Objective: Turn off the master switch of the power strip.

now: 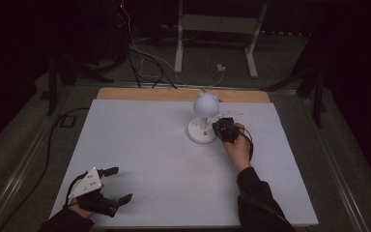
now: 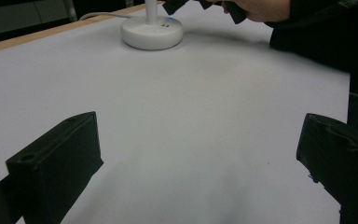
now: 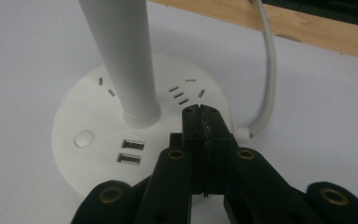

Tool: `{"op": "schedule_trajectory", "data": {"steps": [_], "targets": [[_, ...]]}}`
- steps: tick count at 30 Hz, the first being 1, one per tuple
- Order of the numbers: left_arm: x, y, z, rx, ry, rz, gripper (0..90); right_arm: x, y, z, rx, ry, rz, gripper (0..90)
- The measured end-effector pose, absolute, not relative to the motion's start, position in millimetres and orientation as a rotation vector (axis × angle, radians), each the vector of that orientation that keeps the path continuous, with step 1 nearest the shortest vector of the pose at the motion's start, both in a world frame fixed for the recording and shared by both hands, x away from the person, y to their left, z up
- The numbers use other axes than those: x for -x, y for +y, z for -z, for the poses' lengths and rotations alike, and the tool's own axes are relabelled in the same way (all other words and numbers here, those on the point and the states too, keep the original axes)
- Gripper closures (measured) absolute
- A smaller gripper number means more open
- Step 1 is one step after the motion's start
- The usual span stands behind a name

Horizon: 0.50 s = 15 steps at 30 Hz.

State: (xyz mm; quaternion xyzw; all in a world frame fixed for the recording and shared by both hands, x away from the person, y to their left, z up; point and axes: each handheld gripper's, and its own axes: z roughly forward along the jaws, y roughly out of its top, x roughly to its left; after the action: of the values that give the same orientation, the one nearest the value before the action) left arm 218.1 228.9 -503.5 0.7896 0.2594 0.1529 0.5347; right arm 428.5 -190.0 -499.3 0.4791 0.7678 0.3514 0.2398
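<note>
Our right tool (image 3: 200,114) has its two black jaws pressed flat together with nothing between them, the tips resting on or just above the white round base (image 3: 79,154) of a small desk lamp (image 1: 204,116). Whether the tips actually touch the plastic we cannot tell. Our left tool (image 1: 118,183) sits well apart from all this, near the front left corner of the pale surface (image 1: 149,154), jaws spread wide and empty.

The lamp stands toward the far middle of the surface, just short of the wooden edge (image 1: 140,94). A straight white stem (image 3: 121,56) rises from the base to a rounded white head (image 1: 206,104), and a white cable (image 3: 268,70) leaves the base at the far side and runs off over the wooden edge.

On the base, in the right gripper view, we see a round button (image 3: 84,138), two USB ports (image 3: 130,151) and several socket slots.

We judge the lamp light and top-heavy, made of hard, smooth plastic, so a sideways shove high on the stem could tip it. The stem looks the best place to hold, low down near the base, where the jaws can close round it. The base rim is too broad and slick for a sure hold. A light downward press with closed tips suits the button. The cable will drag if we move the lamp.
</note>
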Motion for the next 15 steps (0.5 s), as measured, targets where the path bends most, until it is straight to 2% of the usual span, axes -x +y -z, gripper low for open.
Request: {"op": "schedule_trajectory", "data": {"steps": [15], "targets": [[-218.0,228.7,503.6,-1.879,0.619,-0.363,0.3,-427.2,-185.8,506.3,-1.291,2.096,-0.931,90.0]]}}
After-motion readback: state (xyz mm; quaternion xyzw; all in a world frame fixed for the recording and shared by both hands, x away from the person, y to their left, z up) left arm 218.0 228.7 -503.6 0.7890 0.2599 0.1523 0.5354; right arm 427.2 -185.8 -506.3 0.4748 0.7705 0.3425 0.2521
